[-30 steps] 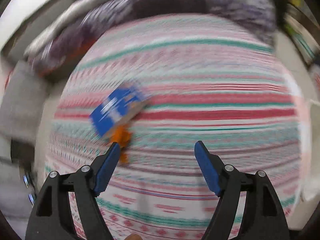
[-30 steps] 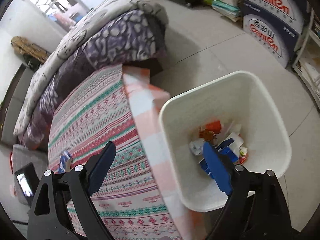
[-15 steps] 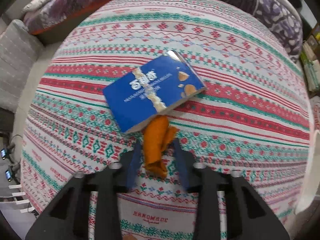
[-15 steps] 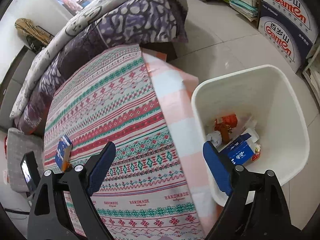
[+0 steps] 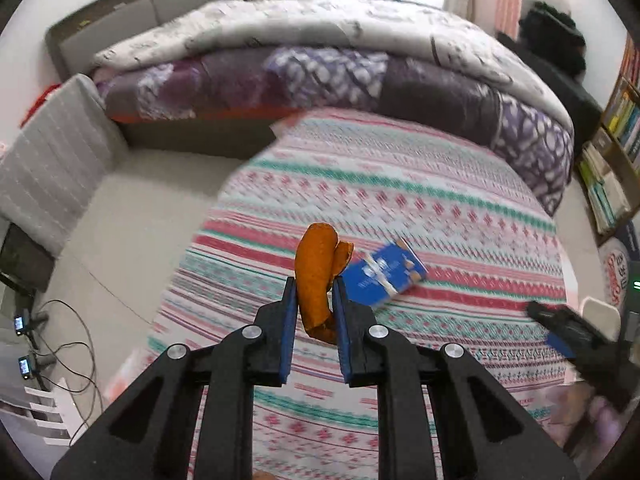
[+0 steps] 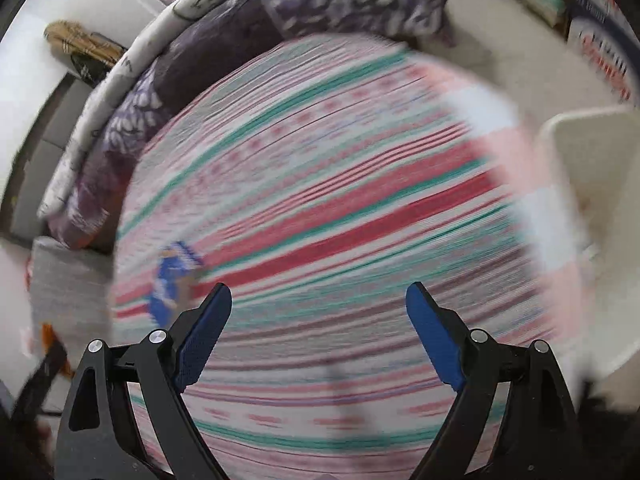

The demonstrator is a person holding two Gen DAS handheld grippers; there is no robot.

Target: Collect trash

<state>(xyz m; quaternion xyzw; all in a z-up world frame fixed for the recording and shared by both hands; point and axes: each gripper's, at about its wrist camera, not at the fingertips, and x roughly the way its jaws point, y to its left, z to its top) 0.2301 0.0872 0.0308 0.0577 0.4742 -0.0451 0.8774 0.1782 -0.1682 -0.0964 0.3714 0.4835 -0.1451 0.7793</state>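
My left gripper (image 5: 314,284) is shut on an orange peel (image 5: 316,264) and holds it up above the striped cloth (image 5: 400,184). A blue snack box (image 5: 382,278) lies flat on the cloth just right of the peel. At the right edge of the left wrist view the other gripper (image 5: 560,332) shows as a blur. In the right wrist view my right gripper (image 6: 320,296) stands wide open over the striped cloth (image 6: 340,200) with nothing between its fingers. The blue box (image 6: 170,280) lies ahead to its left. The white bin (image 6: 592,152) stands at the right edge.
A bed piled with purple and white quilts (image 5: 320,60) runs behind the cloth. A grey cushion (image 5: 48,168) and cables with small devices (image 5: 24,320) are on the floor at left. Bookshelves (image 5: 616,140) and printed cartons (image 6: 600,40) line the right side.
The left gripper closed on the orange peel and lifted it off the cloth, leaving the blue box behind. The right gripper swung, still open, from above the bin to over the cloth.
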